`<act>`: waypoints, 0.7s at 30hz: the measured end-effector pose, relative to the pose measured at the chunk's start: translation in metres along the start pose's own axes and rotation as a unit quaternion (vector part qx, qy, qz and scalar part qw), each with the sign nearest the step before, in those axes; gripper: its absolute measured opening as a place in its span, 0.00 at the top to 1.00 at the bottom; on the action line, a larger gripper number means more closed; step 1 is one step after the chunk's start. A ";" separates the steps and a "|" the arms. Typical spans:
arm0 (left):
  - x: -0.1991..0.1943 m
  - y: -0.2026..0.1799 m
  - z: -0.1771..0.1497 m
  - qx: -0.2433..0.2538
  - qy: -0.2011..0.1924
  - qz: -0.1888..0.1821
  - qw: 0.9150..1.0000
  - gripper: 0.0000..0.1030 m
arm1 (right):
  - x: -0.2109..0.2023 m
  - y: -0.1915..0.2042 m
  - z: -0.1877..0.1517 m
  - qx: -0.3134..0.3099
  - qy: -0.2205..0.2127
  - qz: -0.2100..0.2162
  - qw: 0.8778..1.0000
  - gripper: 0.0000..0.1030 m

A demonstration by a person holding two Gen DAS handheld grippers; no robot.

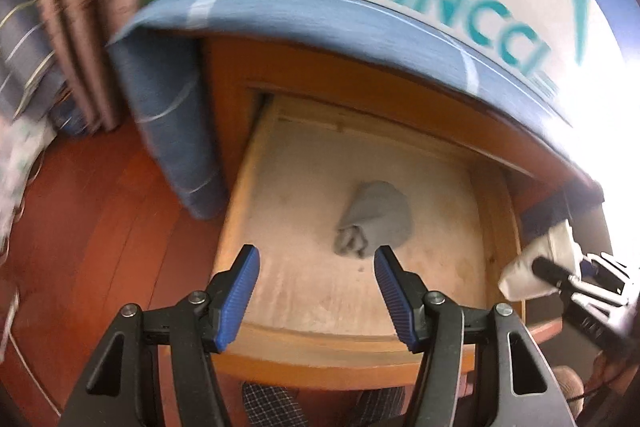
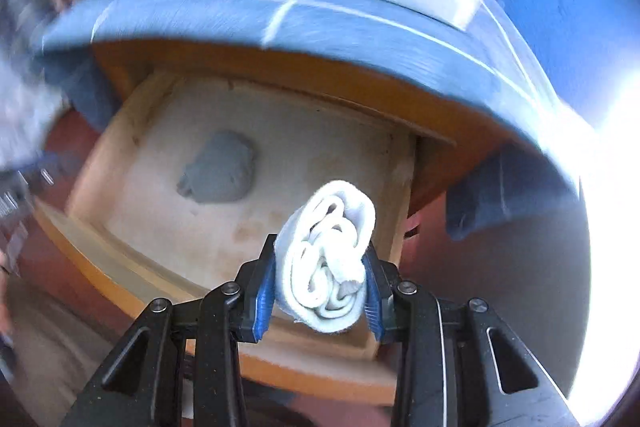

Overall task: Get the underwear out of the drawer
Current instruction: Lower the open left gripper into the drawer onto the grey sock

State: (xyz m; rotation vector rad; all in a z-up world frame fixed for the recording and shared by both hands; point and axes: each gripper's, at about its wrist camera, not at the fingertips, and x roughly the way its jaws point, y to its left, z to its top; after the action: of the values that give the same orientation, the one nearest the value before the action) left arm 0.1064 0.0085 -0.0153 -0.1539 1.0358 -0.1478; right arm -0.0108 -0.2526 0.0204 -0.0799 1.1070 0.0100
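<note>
Right hand-held gripper [image 2: 320, 291] is squeezing a rolled-up white cloth bundle of underwear [image 2: 326, 259] between its two blue pads, and the roll sits snug and upright in the grip. It hangs above the front right part of the open pale wooden drawer [image 2: 248, 311], so this piece looks lifted up and on its way out. In the left wrist view the same white roll [image 1: 536, 267] shows off to the right, past the drawer's side wall. Left hand-held gripper [image 1: 316, 291] has its blue pads [image 1: 240, 291] spread wide with nothing between them, and it hovers over the front of the drawer. One more piece is left inside: a crumpled grey cloth piece of underwear [image 1: 372, 219] lying on the drawer floor near the middle, just ahead of the left pads and not touching them. So the job seems about half done. Next, I think the right side needs to carry the white roll clear of the drawer and put it down somewhere. The left side then needs to go down over the grey piece, with one pad on each side, and pinch it well, since soft cloth can slip. A blue checked cloth [image 1: 280, 11] hangs over the orange wooden cabinet [image 1: 360, 79] above the drawer, so lifting should stay clear of it.
</note>
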 end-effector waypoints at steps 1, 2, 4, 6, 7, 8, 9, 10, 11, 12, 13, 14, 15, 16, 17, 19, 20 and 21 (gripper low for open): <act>0.003 -0.005 0.002 0.016 0.005 0.001 1.000 0.41 | -0.003 -0.005 -0.002 0.018 -0.003 0.007 1.000 0.67; 0.008 -0.013 0.005 0.040 0.014 -0.002 0.999 0.41 | -0.006 -0.010 -0.009 0.032 -0.007 0.010 0.999 0.67; 0.016 -0.023 0.008 0.070 0.031 -0.012 0.997 0.41 | -0.006 -0.008 -0.018 0.052 -0.012 0.015 0.998 0.67; 0.024 -0.033 0.011 0.103 0.041 -0.012 0.994 0.41 | -0.005 -0.006 -0.023 0.074 -0.018 0.025 0.997 0.67; 0.028 -0.038 0.013 0.121 0.047 -0.012 0.991 0.41 | -0.008 -0.009 -0.026 0.084 -0.022 0.027 0.996 0.67; 0.033 -0.044 0.014 0.143 0.054 -0.008 0.988 0.41 | -0.012 -0.008 -0.026 0.089 -0.025 0.031 0.995 0.67; 0.038 -0.048 0.015 0.162 0.062 -0.008 0.985 0.41 | -0.012 -0.010 -0.026 0.095 -0.026 0.031 0.995 0.67; 0.043 -0.051 0.016 0.178 0.071 -0.010 0.981 0.41 | -0.017 -0.012 -0.025 0.099 -0.026 0.030 0.994 0.67; 0.050 -0.056 0.017 0.196 0.082 -0.012 0.977 0.41 | -0.016 -0.012 -0.026 0.102 -0.027 0.033 0.994 0.67; 0.055 -0.059 0.016 0.210 0.094 -0.013 0.973 0.41 | -0.020 -0.014 -0.026 0.106 -0.027 0.035 0.993 0.67; 0.062 -0.062 0.015 0.224 0.105 -0.013 0.969 0.41 | -0.024 -0.015 -0.026 0.107 -0.026 0.035 0.993 0.67; 0.067 -0.065 0.014 0.236 0.114 -0.011 0.965 0.41 | -0.015 -0.013 -0.028 0.106 -0.025 0.036 0.993 0.67; 0.071 -0.067 0.014 0.245 0.119 -0.010 0.962 0.40 | -0.014 -0.011 -0.029 0.106 -0.027 0.037 0.993 0.67; 0.076 -0.071 0.014 0.258 0.124 -0.008 0.958 0.40 | -0.013 -0.011 -0.029 0.105 -0.028 0.037 0.993 0.66; 0.081 -0.073 0.015 0.270 0.127 -0.005 0.954 0.40 | -0.013 -0.010 -0.029 0.103 -0.027 0.036 0.994 0.66; 0.089 -0.079 0.015 0.293 0.138 0.000 0.946 0.40 | -0.007 -0.009 -0.030 0.100 -0.025 0.034 0.994 0.66; 0.092 -0.081 0.015 0.302 0.139 0.001 0.943 0.40 | -0.004 -0.009 -0.030 0.100 -0.023 0.035 0.994 0.66; 0.097 -0.083 0.015 0.315 0.141 0.002 0.939 0.40 | -0.002 -0.012 -0.031 0.101 -0.022 0.035 0.994 0.66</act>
State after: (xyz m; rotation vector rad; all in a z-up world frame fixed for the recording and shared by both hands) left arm 0.1639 -0.0911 -0.0728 0.4652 1.2243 -0.5011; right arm -0.0384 -0.2665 0.0090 0.1399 1.0605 -0.0383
